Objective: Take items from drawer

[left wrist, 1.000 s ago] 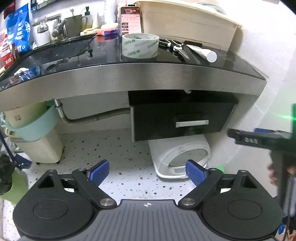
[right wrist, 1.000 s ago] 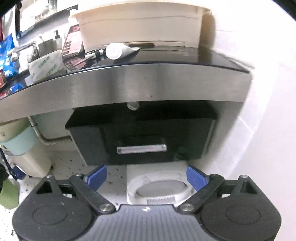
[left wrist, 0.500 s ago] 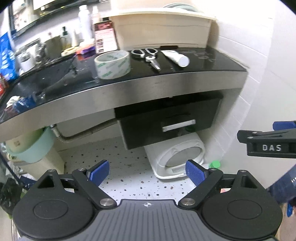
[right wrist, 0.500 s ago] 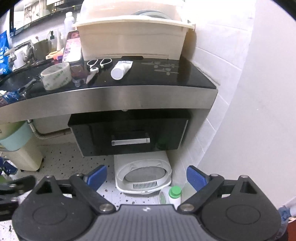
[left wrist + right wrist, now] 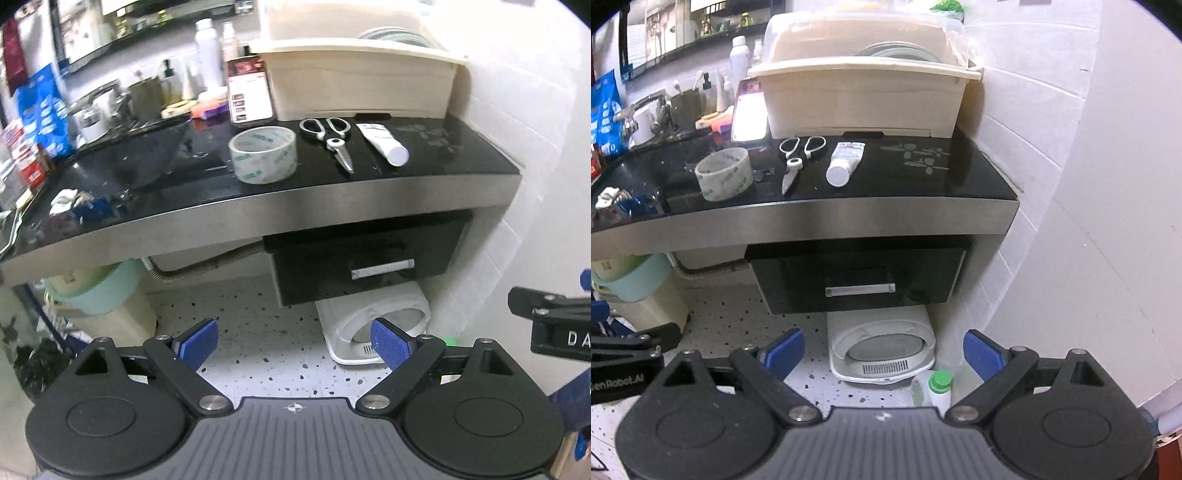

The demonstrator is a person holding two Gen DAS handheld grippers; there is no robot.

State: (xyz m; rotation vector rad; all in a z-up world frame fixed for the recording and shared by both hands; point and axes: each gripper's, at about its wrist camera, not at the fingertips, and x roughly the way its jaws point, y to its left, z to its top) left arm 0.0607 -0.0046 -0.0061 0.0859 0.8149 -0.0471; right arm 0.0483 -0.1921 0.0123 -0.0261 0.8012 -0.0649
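A black drawer (image 5: 369, 258) (image 5: 857, 280) with a silver bar handle (image 5: 382, 268) (image 5: 860, 289) hangs shut under the black counter (image 5: 207, 184) (image 5: 905, 181). On the counter lie a roll of clear tape (image 5: 263, 154) (image 5: 724, 173), scissors (image 5: 332, 138) (image 5: 798, 155) and a white tube (image 5: 384, 142) (image 5: 846, 162). My left gripper (image 5: 293, 341) is open and empty, held back from the drawer and above the floor. My right gripper (image 5: 884, 349) is open and empty, also well back from the drawer.
A cream dish box (image 5: 354, 85) (image 5: 864, 99) and a phone (image 5: 250, 90) stand at the counter's back. A white appliance (image 5: 373, 325) (image 5: 882, 350) sits on the floor under the drawer, with a green-capped bottle (image 5: 934, 387) beside it. Bins (image 5: 99, 299) stand at the left.
Both grippers have pulled back and risen, so the counter top and the drawer look smaller and lower. Both stay open and empty. The drawer stays shut.
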